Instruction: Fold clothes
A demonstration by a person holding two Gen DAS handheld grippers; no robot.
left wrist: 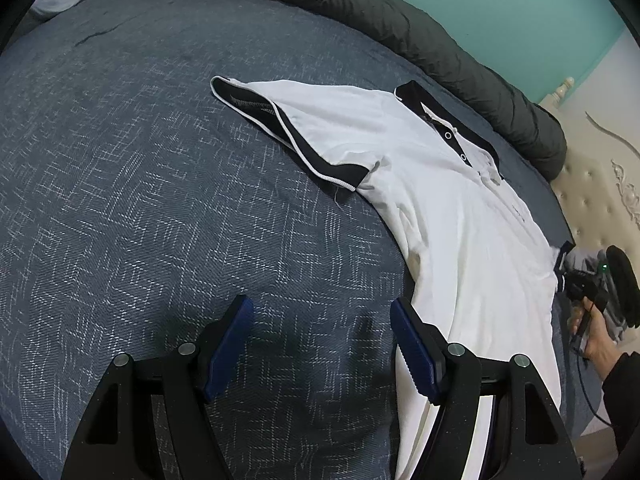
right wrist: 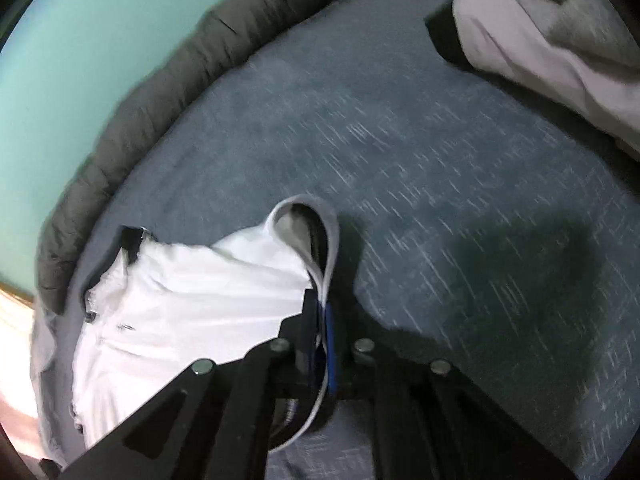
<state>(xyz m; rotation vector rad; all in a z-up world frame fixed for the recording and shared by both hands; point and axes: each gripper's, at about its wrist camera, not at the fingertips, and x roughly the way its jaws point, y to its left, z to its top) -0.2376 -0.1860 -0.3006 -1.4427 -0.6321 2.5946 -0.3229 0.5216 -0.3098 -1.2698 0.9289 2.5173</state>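
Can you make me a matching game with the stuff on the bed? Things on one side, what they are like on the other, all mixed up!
Things:
1. shirt
2. left gripper
3. right gripper
4. blanket

What they are like:
A. shut on a sleeve
B. open, nothing between its fingers
C. white with a black collar
D. dark grey, rolled up along the far edge of the bed

Pairs: 1-C, 2-B, 3-A, 4-D
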